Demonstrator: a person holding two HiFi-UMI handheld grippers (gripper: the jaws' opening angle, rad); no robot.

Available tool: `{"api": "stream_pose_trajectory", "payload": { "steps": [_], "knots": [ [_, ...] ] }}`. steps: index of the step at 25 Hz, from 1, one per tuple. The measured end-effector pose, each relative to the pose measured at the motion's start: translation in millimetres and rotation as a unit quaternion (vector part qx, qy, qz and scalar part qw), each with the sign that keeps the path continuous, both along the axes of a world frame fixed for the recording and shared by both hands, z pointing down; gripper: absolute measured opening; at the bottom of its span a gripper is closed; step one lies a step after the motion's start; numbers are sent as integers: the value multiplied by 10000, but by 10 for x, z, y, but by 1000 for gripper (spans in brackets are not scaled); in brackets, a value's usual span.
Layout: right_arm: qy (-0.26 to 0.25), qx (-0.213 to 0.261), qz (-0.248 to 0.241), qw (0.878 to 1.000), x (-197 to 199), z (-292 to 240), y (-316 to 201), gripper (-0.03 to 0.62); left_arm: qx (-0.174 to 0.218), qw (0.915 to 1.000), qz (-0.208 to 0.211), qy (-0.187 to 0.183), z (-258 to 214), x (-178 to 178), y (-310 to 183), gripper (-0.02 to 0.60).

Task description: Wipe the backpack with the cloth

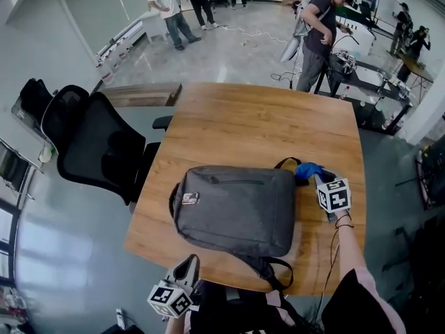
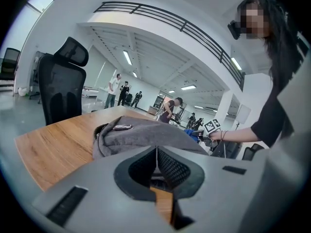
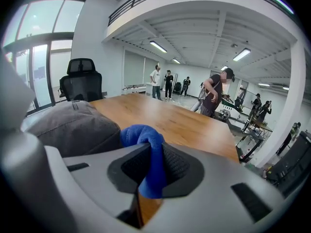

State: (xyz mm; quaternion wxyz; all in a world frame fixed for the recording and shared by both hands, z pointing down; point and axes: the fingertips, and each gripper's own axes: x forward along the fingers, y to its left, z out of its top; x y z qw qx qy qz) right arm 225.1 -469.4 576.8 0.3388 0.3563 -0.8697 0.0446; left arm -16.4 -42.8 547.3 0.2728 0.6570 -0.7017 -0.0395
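No text, number or brand is legible; the small tag at one end of the backpack is too small to read.

Bright, even indoor light throughout — long ceiling lamps glow overhead, and daylight comes through tall windows at the upper left of the right gripper view, washing them nearly white. The worktop shows only soft, faint shadows, while the floor at the lower left of the head view carries pale glare. All views bow strongly at the edges — both gripper views fade to black corners.
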Motion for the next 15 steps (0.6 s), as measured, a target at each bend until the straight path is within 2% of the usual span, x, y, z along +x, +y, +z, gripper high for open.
{"api": "stream_pose_trajectory", "payload": {
  "steps": [7,15],
  "knots": [
    [146,1,-83,9999,-231,-54,25,63,-24,10000,-2,29,43,-256,54,2],
    [476,93,-213,9986,-807,-242,99,63,115,9997,189,-41,-25,-856,2,2]
  ]
}}
